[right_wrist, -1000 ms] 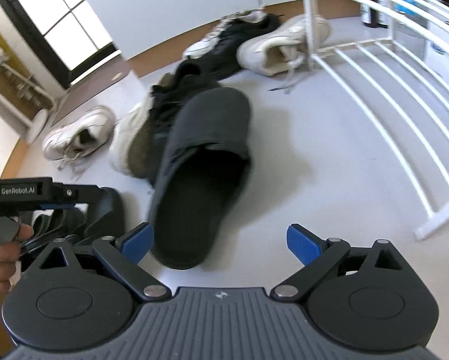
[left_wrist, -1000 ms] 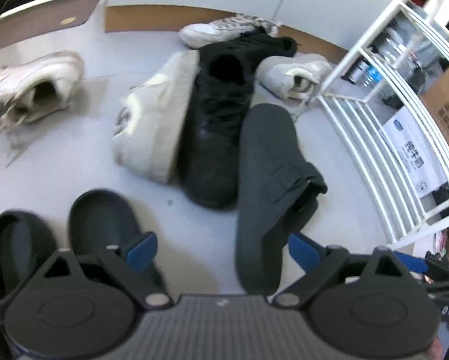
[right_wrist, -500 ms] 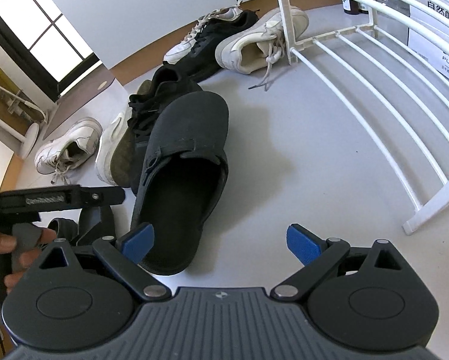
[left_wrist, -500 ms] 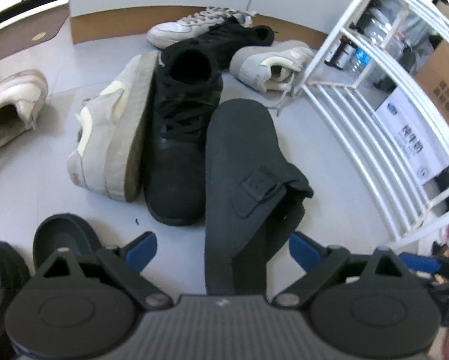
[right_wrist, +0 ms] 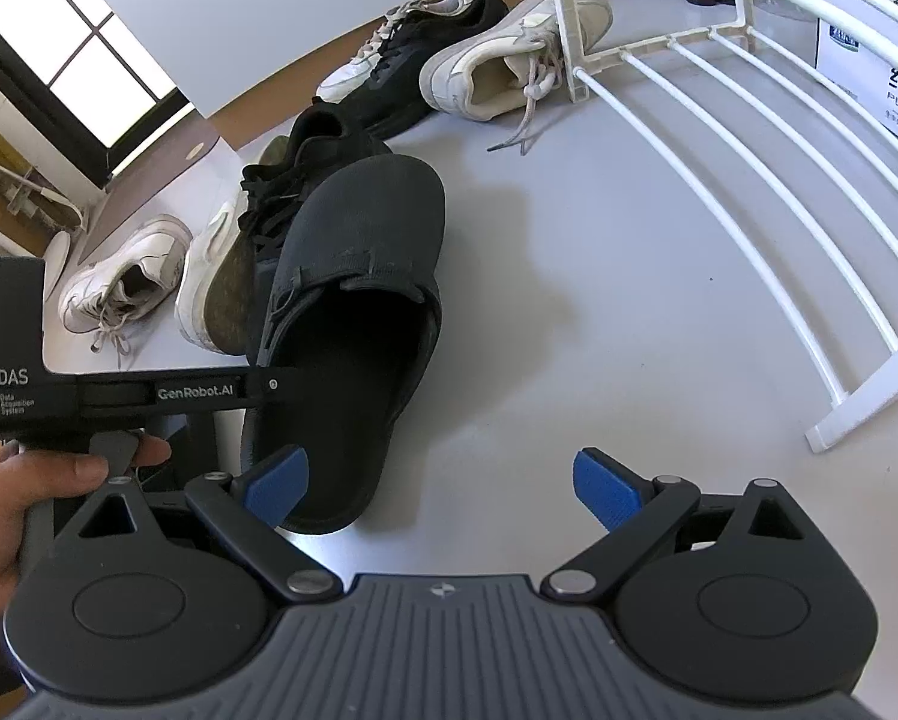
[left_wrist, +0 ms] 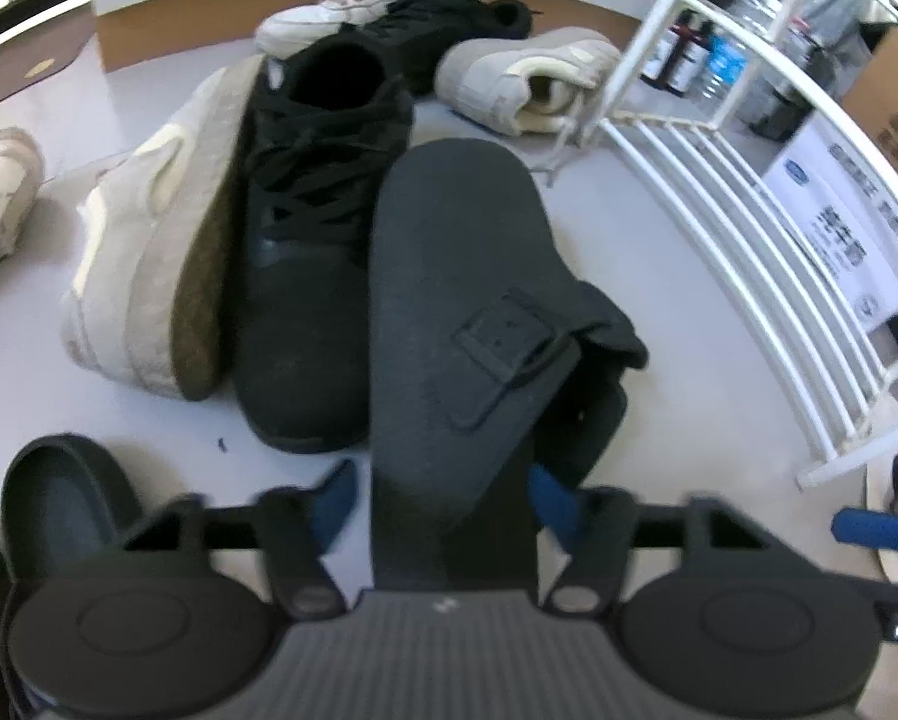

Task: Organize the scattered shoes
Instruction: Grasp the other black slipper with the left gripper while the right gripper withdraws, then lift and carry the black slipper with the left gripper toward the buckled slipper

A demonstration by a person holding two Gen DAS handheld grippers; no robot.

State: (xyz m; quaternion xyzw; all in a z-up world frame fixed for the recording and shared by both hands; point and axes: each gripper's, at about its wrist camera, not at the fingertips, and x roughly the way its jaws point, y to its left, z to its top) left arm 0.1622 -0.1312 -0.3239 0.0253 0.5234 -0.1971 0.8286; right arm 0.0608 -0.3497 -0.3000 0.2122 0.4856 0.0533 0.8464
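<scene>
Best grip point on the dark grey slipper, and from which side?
Take the dark grey slipper at its open heel end, coming from behind the heel with one finger each side of the sole. It lies tipped on its edge against the black sneaker, so the heel is the thin free part. The left gripper, whose jaws have just been closing, already straddles it there; the right gripper is open.

Dark grey slipper (left_wrist: 449, 312) with side buckle lies on the floor, tipped on its side. Just beside it: black lace-up sneaker (left_wrist: 311, 252), upright, then pale sneaker (left_wrist: 149, 264) on its side. White sneakers (right_wrist: 491, 69) lie beyond.
</scene>
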